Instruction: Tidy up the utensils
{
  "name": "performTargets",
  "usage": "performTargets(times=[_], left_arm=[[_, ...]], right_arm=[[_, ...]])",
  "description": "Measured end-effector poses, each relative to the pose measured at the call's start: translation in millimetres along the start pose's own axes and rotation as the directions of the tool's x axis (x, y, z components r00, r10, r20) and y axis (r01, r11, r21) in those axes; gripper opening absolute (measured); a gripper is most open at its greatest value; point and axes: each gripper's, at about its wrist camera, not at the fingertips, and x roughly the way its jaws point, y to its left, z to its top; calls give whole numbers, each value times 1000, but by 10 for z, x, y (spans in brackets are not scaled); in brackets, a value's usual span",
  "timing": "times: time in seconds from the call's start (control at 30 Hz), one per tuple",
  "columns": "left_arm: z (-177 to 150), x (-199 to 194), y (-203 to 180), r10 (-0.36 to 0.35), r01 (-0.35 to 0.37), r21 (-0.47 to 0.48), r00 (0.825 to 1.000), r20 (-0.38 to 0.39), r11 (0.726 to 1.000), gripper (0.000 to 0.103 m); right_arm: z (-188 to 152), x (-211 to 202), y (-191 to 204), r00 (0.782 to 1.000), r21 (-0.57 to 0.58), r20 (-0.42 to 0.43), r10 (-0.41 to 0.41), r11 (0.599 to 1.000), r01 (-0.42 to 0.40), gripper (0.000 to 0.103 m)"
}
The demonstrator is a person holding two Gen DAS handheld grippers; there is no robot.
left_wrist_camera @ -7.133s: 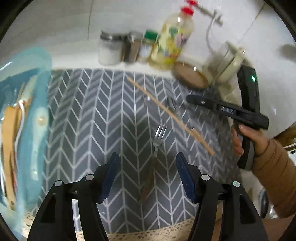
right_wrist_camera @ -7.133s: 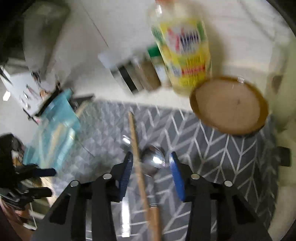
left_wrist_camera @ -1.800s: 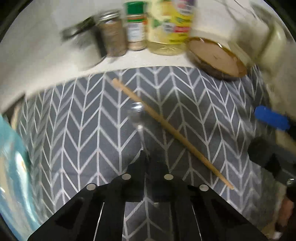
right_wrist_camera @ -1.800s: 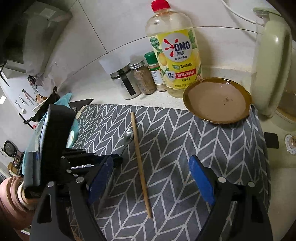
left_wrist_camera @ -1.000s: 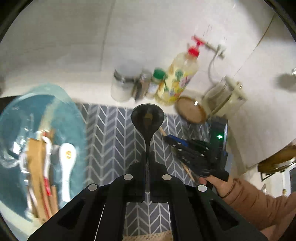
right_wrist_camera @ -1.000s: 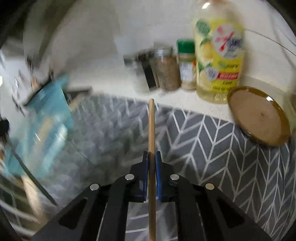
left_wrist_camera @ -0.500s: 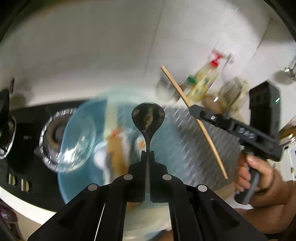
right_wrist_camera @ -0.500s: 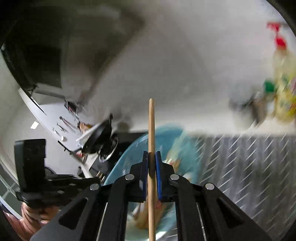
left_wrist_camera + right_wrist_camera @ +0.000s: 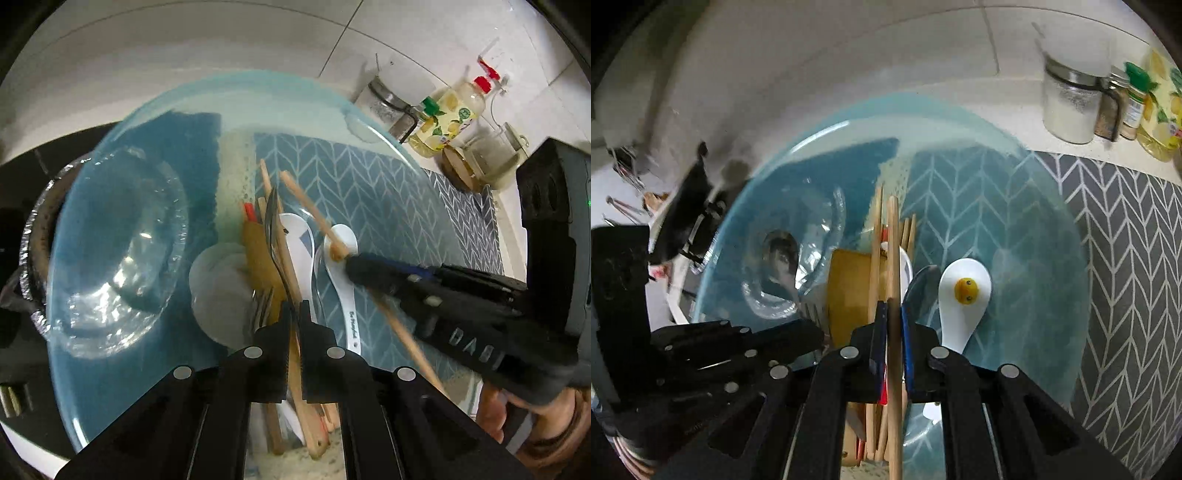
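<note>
A: Nearest in the left wrist view, what do you see?

B: The left gripper (image 9: 294, 314), fingers clenched on the handle of a metal spoon (image 9: 272, 225). The spoon's bowl is turned edge-on, hanging over the utensils heaped in the blue glass bowl (image 9: 177, 110).

A: And the right one?

B: The right gripper (image 9: 894, 314) grasps a wooden chopstick (image 9: 893, 258) between its blue pads, the stick pointing far over the same pile. In the left wrist view this chopstick (image 9: 314, 218) crosses from near right to far left, just above a white ceramic spoon (image 9: 341, 258).

A: What lies in the bowl?

B: A wooden spatula (image 9: 849, 280), more chopsticks, a fork (image 9: 260, 306) and two white ceramic spoons; the right-hand one carries a small yellow figure (image 9: 966, 290). An upturned clear glass dish (image 9: 122, 254) sits in the bowl's left part.

A: Beyond the bowl?

B: The bowl rests partly on a grey chevron mat (image 9: 1126, 240) that stretches right. Far right, against the tiled wall, stand a glass jar (image 9: 1071, 107), spice jars (image 9: 1112, 110) and a yellow detergent bottle (image 9: 448, 118), with a brown plate (image 9: 458, 170) just beside it.
</note>
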Motion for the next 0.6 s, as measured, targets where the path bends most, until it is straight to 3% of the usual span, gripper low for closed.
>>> performTargets(times=[0.07,0.13,0.17,0.2,0.33,0.43,0.47,0.5,0.53,0.57,0.6], left_arm=[[30,28,17,2,-3,-24,1000,-13,1000,6],[44,-36,14,24,-24,-26,1000,16,999,32],[39,-86,21,42,-41,-35,999,27,999,40],[36,-157,28,70,-68,-41,996,46,997,46],[-71,-698,-89,155,-155,-14,976,151,988,52],[-191,-1312,-361,217,-232,21,937,273,972,70],[-245,-1521,-461,228,-252,35,921,315,967,75],[-330,-1807,-608,237,-275,52,898,370,960,90],[-396,-1990,-682,246,-294,60,881,404,954,100],[-455,-2161,-777,259,-319,65,858,444,945,99],[-566,-2373,-897,283,-359,68,825,489,931,99]], right_arm=[[43,106,14,998,-6,-52,-19,1000,19,9],[52,80,48,997,-32,-43,-70,997,69,9],[27,13,48,996,-38,-20,-83,996,82,9],[5,-67,42,996,-39,10,-89,995,89,9],[-95,-758,9,979,-26,179,-95,995,101,9],[-229,-1547,110,929,-51,362,-80,993,106,11],[-301,-1894,196,899,-68,433,-59,993,98,22],[-349,-2081,239,883,-76,466,-46,993,92,33],[-432,-2360,329,855,-88,517,-28,992,86,68],[-479,-2508,385,837,-93,547,-21,992,85,89],[-561,-2675,454,811,-99,584,-12,991,86,89]])
